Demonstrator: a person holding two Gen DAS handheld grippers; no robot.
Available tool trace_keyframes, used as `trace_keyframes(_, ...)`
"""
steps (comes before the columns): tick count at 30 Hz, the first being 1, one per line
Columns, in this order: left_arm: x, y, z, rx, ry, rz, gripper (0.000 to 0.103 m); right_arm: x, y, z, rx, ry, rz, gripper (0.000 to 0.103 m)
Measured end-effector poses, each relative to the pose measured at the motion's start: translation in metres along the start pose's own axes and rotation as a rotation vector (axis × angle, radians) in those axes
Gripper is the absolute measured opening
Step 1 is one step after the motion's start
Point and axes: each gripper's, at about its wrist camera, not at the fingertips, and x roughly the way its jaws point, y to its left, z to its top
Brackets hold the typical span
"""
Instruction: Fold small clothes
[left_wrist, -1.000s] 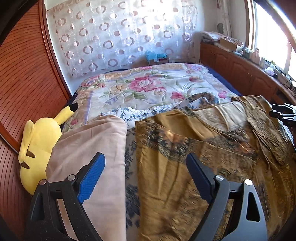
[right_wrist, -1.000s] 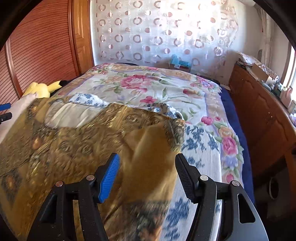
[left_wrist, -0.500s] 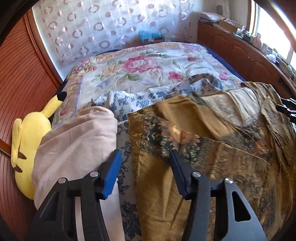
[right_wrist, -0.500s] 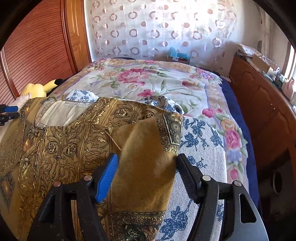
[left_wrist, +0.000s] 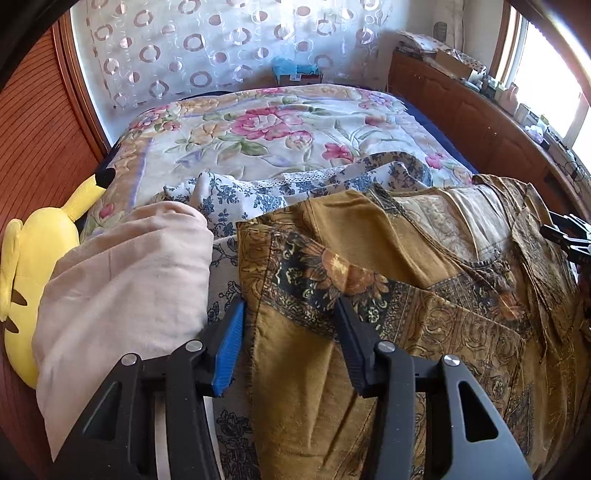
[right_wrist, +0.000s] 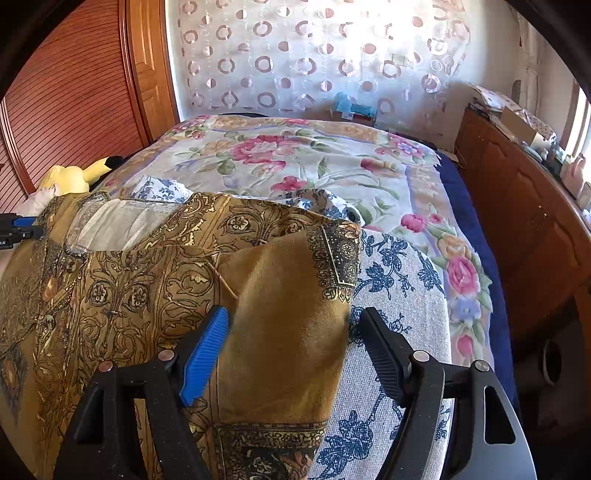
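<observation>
A gold-brown patterned garment (left_wrist: 406, 295) lies spread on a blue-and-white floral cloth (left_wrist: 258, 195) on the bed. My left gripper (left_wrist: 290, 302) points down over the garment's left edge. Its jaws are closing with that edge between them, and the pads do not visibly pinch the fabric. In the right wrist view a folded-over sleeve flap of the garment (right_wrist: 288, 332) lies between the jaws of my right gripper (right_wrist: 293, 312). Those jaws are opening, and the right pad stands off the cloth. Each gripper's tip shows at the edge of the other view.
A folded pale pink cloth (left_wrist: 129, 277) lies left of the garment, and a yellow plush toy (left_wrist: 29, 266) sits beside it against the wooden wardrobe. The flowered bedspread (left_wrist: 277, 125) stretches behind. A wooden cabinet (right_wrist: 517, 221) runs along the right.
My left gripper came forward and down over the garment's left edge, and its jaws narrowed a lot. The right gripper's jaws widened around the sleeve flap, which now lies still.
</observation>
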Motion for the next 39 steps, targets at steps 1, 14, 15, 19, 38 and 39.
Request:
trace_keyframes(1, 0.000, 0.000, 0.000, 0.000, -0.003, -0.002, 0.044, 0.000, 0.000, 0.000, 0.000, 0.000, 0.000, 0.076)
trace_keyframes(14, -0.018, -0.003, 0.003, 0.011, -0.077, -0.018, 0.008, 0.000, -0.002, 0.000, -0.001, 0.001, 0.001, 0.077)
trace_keyframes(15, -0.017, -0.004, 0.003, 0.015, -0.077, -0.017, 0.008, 0.000, -0.001, 0.000, -0.001, 0.001, 0.001, 0.077)
trace_keyframes(19, -0.021, -0.007, 0.002, 0.019, -0.092, -0.025, 0.007, 0.000, -0.002, 0.000, -0.001, 0.001, 0.001, 0.077)
trace_keyframes(38, -0.093, -0.049, -0.016, 0.074, -0.241, -0.141, 0.005, -0.012, -0.015, -0.001, 0.036, -0.004, 0.063, 0.004)
trace_keyframes(39, -0.097, -0.049, -0.018, 0.075, -0.249, -0.145, 0.005, -0.018, -0.012, -0.002, 0.031, -0.021, 0.062, 0.004)
